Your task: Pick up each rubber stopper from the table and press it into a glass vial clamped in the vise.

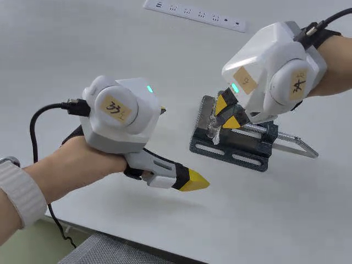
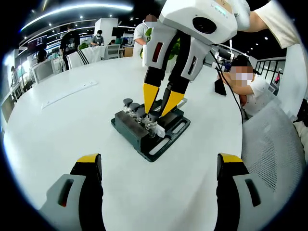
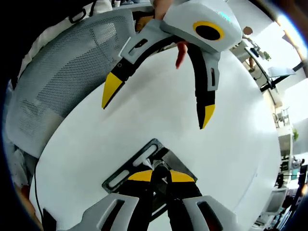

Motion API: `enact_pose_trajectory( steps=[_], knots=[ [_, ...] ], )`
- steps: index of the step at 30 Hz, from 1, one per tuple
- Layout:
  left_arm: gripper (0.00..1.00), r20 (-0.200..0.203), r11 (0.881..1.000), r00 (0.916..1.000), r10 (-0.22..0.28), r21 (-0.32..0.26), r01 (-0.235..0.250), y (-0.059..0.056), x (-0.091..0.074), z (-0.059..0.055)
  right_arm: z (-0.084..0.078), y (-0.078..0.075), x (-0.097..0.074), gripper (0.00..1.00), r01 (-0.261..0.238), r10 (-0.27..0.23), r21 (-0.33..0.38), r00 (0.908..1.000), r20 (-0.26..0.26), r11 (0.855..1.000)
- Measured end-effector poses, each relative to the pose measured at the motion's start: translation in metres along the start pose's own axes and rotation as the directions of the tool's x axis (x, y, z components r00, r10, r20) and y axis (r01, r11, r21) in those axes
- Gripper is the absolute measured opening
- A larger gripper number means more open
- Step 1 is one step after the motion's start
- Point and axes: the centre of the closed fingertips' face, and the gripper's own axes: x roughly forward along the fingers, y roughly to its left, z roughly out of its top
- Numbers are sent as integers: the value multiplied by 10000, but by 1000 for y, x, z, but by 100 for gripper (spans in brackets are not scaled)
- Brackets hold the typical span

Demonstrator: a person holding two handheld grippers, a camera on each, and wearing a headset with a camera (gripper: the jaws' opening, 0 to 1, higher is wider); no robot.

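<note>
One round white table (image 2: 43, 139), grey mesh chair (image 3: 62, 82) beside it.

I get bright, even light from overhead; ceiling strips (image 2: 82, 9) glow far behind the vise (image 2: 149, 127) in the left gripper view. The white table (image 1: 110, 44) shines around the vise with no harsh glare. Shadows are soft, with one faint patch on my side of the vise, under the left gripper (image 1: 193, 180). The head view is sharp. Both gripper views bend hard toward their edges, and the room behind the vise goes soft. Between the right gripper (image 3: 160, 176) tips, at the vise, it is too dark to read.
</note>
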Motion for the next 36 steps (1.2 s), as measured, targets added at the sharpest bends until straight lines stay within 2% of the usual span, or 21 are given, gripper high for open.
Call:
enact_pose_trajectory(
  steps=[10,27,32,36],
  knots=[
    [98,-71,10000,10000,-17,-77,16,1,0,-5,0,0,3,6,-83,82,-137,10000,-44,9999],
    [98,-54,9999,10000,-22,-154,22,3,1,-4,-2,0,5,6,-280,236,-774,9981,-565,9966],
    [98,-49,9999,10000,0,-143,0,4,1,-4,-2,-3,6,5,-533,537,109,9975,-453,9985],
    [98,-45,9999,10000,22,-162,-23,5,1,-4,-3,-4,6,5,-755,789,1079,9965,-271,9913]
  ],
)
